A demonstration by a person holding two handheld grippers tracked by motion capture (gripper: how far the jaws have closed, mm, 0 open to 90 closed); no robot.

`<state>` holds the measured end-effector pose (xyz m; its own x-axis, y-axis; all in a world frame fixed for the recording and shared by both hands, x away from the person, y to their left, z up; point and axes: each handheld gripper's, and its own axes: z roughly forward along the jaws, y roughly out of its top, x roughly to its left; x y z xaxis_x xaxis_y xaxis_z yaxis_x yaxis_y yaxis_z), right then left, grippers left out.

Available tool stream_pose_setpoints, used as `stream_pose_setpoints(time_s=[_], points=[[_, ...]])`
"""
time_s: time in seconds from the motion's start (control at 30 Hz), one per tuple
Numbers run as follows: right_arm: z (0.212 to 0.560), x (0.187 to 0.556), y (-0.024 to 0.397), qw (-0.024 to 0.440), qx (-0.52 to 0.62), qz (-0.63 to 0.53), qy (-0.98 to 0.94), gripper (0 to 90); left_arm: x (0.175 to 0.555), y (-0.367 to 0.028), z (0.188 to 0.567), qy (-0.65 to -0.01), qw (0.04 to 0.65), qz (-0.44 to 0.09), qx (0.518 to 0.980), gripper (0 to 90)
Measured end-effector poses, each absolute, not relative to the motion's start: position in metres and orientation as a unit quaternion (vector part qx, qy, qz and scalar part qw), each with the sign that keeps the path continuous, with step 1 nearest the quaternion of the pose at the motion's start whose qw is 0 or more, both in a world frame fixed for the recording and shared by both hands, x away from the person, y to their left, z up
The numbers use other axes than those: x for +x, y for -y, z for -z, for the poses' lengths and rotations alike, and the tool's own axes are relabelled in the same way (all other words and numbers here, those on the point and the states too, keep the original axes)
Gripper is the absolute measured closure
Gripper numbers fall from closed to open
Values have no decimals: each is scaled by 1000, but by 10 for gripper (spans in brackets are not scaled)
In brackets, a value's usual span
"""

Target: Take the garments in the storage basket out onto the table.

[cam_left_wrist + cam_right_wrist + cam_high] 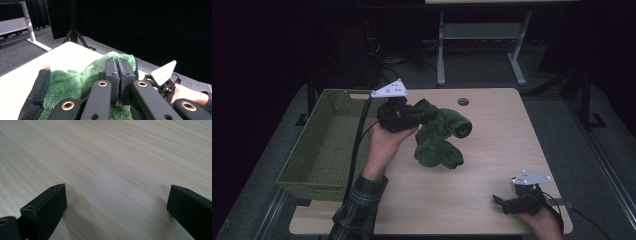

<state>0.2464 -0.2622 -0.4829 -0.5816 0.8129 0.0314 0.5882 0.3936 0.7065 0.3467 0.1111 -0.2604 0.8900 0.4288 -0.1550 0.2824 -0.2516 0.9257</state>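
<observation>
High view: left gripper (424, 114) has its jaws pinched tight on a fuzzy dark-green fleece garment with a black cuff (439, 137); the bulk of the cloth hangs below and just beyond the jaw tips, its lower folds seemingly resting on the light wood table (492, 150). An olive woven rectangular basket (319, 145) sits on the far side of the left hand (384, 142) from the garment, close by, and looks empty. Right gripper (498, 200) rests low near the table's front edge, well apart from the cloth. Left gripper view: both pads pressed together with green pile squeezed between them, black ribbed cuff (35, 96) off to the left of the jaws, right gripper's grey plate (163, 73) farther off. Right gripper view: jaws spread wide, nothing between them, bare wood grain under them. My read: this is the carry step, garment picked and headed for the basket. Next move calls for swinging the cloth over the basket rim, keeping the hanging part clear of the wall, then opening the jaws.
</observation>
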Motion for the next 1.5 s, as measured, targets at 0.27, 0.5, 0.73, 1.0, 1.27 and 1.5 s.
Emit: stream_pose_setpoints(time_s=[0.27, 0.5, 0.73, 1.0, 1.27, 1.5], points=[[483, 247, 263, 161, 423, -348, -821, 25, 349, -80, 288, -233, 568, -51, 787, 878], [483, 248, 262, 159, 423, -348, -822, 25, 352, -58, 320, -246, 566, -30, 787, 878], [483, 248, 262, 157, 424, -348, -821, 24, 352, -41, 357, -253, 553, 4, 794, 878], [483, 249, 262, 157, 423, -347, -822, 24, 359, -34, 400, -265, 534, 31, 802, 877], [483, 249, 262, 157, 422, -347, -822, 24, 370, -39, 427, -279, 509, 24, 814, 874], [483, 249, 262, 157, 422, -347, -823, 24, 381, -37, 447, -287, 480, 12, 829, 873]])
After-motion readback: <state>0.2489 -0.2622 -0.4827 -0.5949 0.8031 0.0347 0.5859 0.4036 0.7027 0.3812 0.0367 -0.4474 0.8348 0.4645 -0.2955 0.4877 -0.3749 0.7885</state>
